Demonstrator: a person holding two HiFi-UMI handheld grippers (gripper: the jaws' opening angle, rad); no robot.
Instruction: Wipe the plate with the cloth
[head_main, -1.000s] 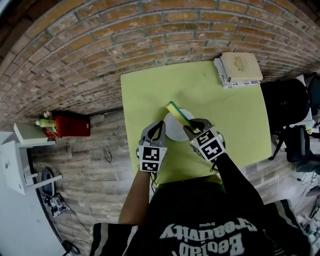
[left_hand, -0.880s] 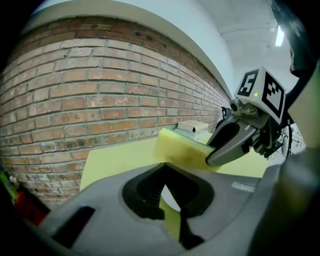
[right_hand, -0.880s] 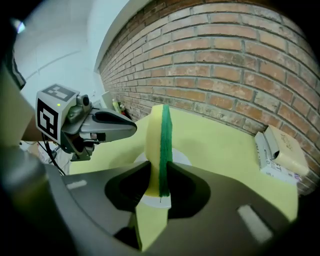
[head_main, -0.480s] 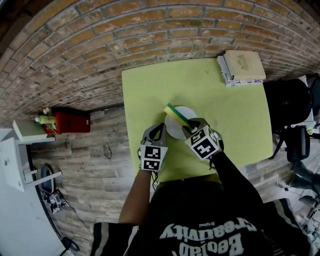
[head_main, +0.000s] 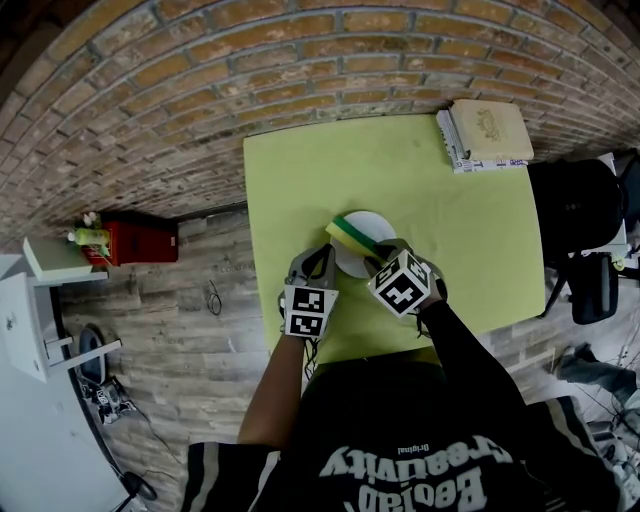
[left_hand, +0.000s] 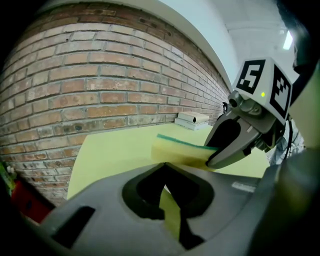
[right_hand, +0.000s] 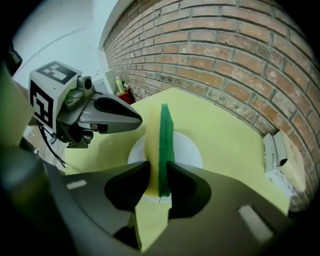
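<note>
A white plate (head_main: 377, 227) sits on the yellow-green table (head_main: 460, 230) near its front edge. My right gripper (head_main: 380, 253) is shut on a yellow sponge with a green scouring side (head_main: 349, 233). The sponge stands on edge over the plate's left part. In the right gripper view the sponge (right_hand: 160, 132) runs up between the jaws of that gripper (right_hand: 157, 172), with the plate (right_hand: 189, 150) under it. My left gripper (head_main: 318, 251) hovers just left of the plate, jaws together and empty. The left gripper view shows the sponge (left_hand: 177, 150) in the right gripper (left_hand: 212, 156).
A stack of books (head_main: 483, 135) lies at the table's far right corner. A red box (head_main: 135, 243) stands on the wooden floor to the left. A black chair (head_main: 572, 208) is beside the table's right edge. A brick wall runs behind the table.
The right gripper has turned and carried the sponge a little to the left over the plate. The left gripper has stayed beside the plate.
</note>
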